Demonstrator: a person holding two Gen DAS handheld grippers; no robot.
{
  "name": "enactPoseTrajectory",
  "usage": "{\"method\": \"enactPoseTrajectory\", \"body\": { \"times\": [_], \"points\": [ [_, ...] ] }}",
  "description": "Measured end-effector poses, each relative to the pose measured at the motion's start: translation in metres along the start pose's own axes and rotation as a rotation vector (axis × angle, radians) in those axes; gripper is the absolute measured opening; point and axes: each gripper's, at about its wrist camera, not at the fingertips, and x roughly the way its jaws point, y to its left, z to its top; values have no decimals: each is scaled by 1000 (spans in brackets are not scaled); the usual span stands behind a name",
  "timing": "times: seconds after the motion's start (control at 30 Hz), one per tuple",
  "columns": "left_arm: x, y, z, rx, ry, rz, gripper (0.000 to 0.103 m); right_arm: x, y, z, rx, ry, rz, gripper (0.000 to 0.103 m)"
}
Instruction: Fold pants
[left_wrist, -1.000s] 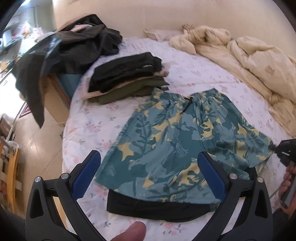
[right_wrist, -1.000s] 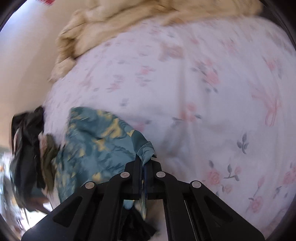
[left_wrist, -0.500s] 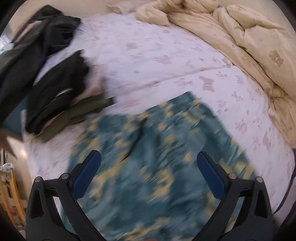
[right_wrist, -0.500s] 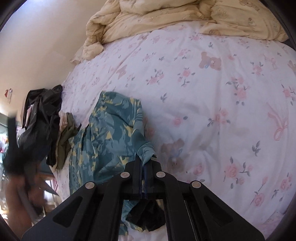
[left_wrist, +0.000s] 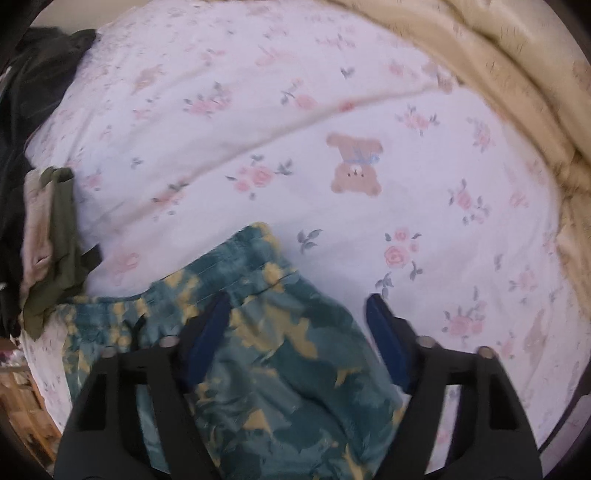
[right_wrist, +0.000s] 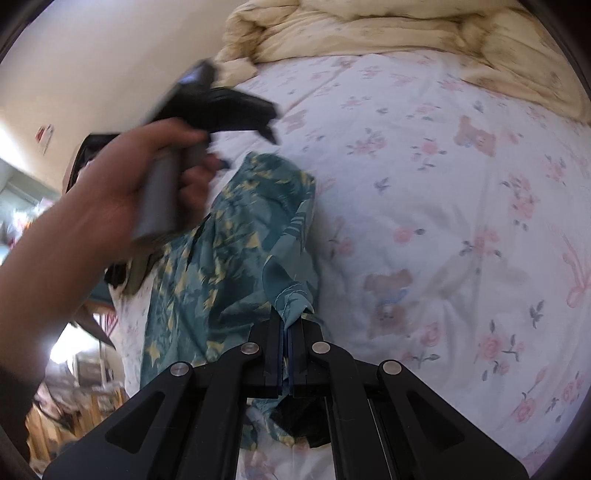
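On the flowered bedsheet (left_wrist: 332, 110) lie the teal-and-yellow patterned shorts (left_wrist: 266, 354), partly bunched lengthwise, waistband toward the bed's middle. Right gripper (right_wrist: 287, 325) has its jaws closed tight on a hem corner of the fabric. Left gripper (left_wrist: 295, 332) hovers over the waistband end, jaws spread wide, holding nothing. Beyond sit a cream duvet (right_wrist: 369, 29) and a dark clothes pile (left_wrist: 33, 147).

Floral sheet (left_wrist: 332, 92), cream duvet (right_wrist: 369, 29) (bunched), dark clothes pile (left_wrist: 22, 110).
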Motion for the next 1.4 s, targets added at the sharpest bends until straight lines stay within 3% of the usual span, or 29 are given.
{"method": "enactPoseTrajectory", "body": {
  "times": [0.17, 0.33, 0.53, 0.73, 0.8, 0.87, 0.97, 1.1, 1.2, 1.4],
  "points": [
    [27, -3, 10, 37, 23, 109, 57, 7, 15, -7, -68, 38, 19, 0],
    [34, 6, 15, 57, 10, 136, 11, 5, 36, -14, -156, 49, 45, 0],
    [5, 26, 14, 108, -4, 55, 8, -3, 66, -24, -269, 39, 91, 0],
    [-49, 71, 6, 138, -32, 42, 8, -19, 123, -45, -457, -8, 210, 0],
    [-64, 93, 2, 119, -38, 24, 8, -20, 144, -55, -518, -4, 250, 0],
    [-76, 125, -2, 37, -27, -72, 8, -21, 164, -66, -564, 6, 298, 0],
    [-88, 158, -18, 38, -55, -45, 8, -21, 197, -81, -638, 17, 345, 0],
    [-76, 203, -44, 42, -66, 22, 8, -4, 233, -95, -709, 65, 376, 0],
    [-50, 231, -57, 49, -64, 22, 8, 23, 251, -105, -717, 131, 387, 0],
    [5, 246, -67, 111, -45, 61, 8, 74, 267, -124, -709, 227, 372, 0]
  ]
}}
